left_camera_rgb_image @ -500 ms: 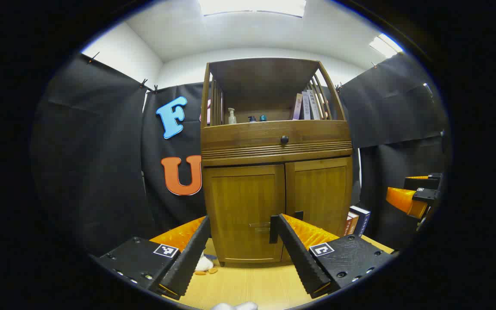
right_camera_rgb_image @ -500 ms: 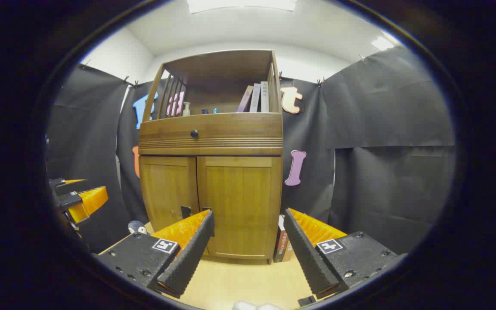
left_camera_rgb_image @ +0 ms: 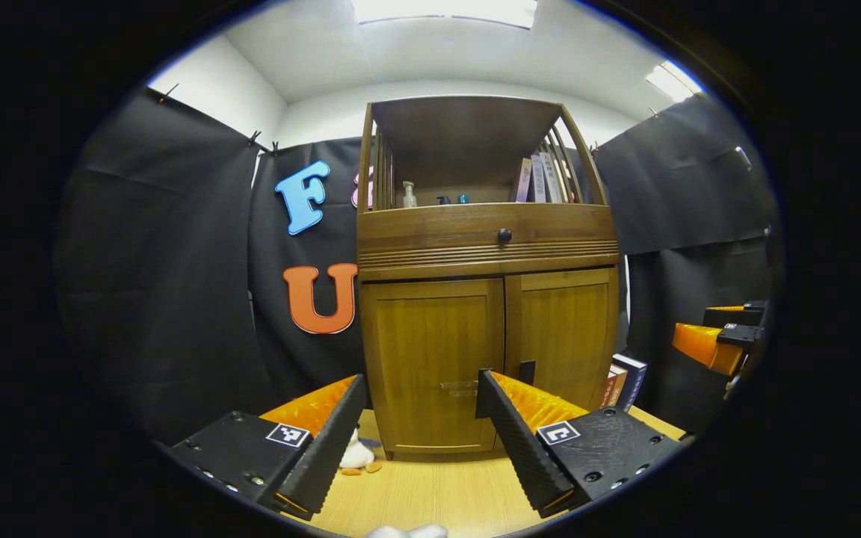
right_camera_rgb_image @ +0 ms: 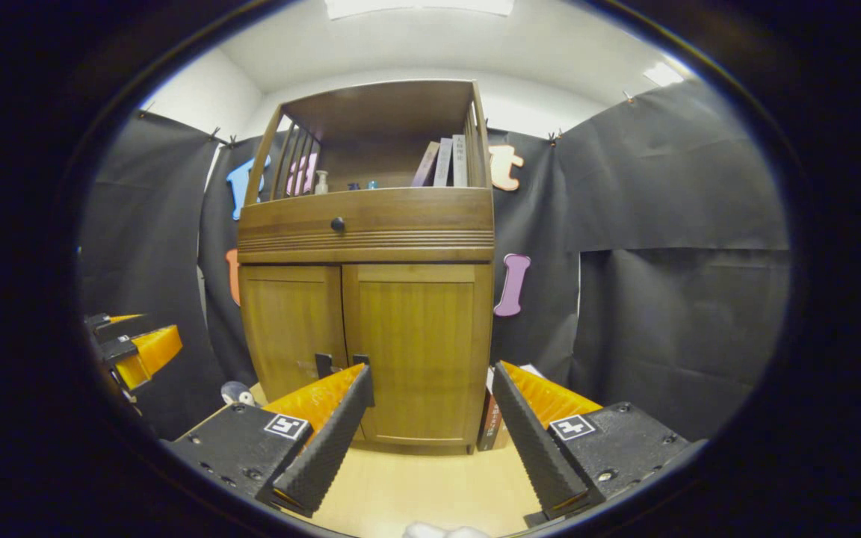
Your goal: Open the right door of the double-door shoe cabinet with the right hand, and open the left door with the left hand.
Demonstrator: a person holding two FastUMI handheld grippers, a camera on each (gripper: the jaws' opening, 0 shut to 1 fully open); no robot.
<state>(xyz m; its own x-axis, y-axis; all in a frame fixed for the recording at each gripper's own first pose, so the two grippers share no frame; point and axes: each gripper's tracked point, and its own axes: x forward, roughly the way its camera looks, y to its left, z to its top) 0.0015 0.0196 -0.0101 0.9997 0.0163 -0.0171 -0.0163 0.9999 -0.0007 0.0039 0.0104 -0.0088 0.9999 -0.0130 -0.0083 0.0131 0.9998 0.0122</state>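
Note:
The wooden shoe cabinet stands ahead with both doors shut. In the left gripper view its left door point(left_camera_rgb_image: 434, 351) is straight behind my open left gripper point(left_camera_rgb_image: 420, 382), which holds nothing. The right door point(left_camera_rgb_image: 566, 332) has a dark handle point(left_camera_rgb_image: 526, 371) near the centre seam. In the right gripper view the right door point(right_camera_rgb_image: 415, 336) lies behind my open right gripper point(right_camera_rgb_image: 432, 373), also holding nothing, and two dark handles point(right_camera_rgb_image: 323, 365) sit by the seam. Both grippers are short of the doors. The right gripper point(left_camera_rgb_image: 714, 340) and the left gripper point(right_camera_rgb_image: 135, 347) each appear at the other view's edge.
A drawer with a round knob point(left_camera_rgb_image: 504, 235) sits above the doors, under an open shelf with bottles and books. Books point(left_camera_rgb_image: 621, 381) lean against the cabinet's right side. A small plush toy point(left_camera_rgb_image: 356, 454) lies at its left foot on the light wooden floor point(left_camera_rgb_image: 430, 493).
Both grippers have crept slightly toward the cabinet, which looks a little larger. In the left gripper view it has shifted a bit to the right. The doors remain shut.

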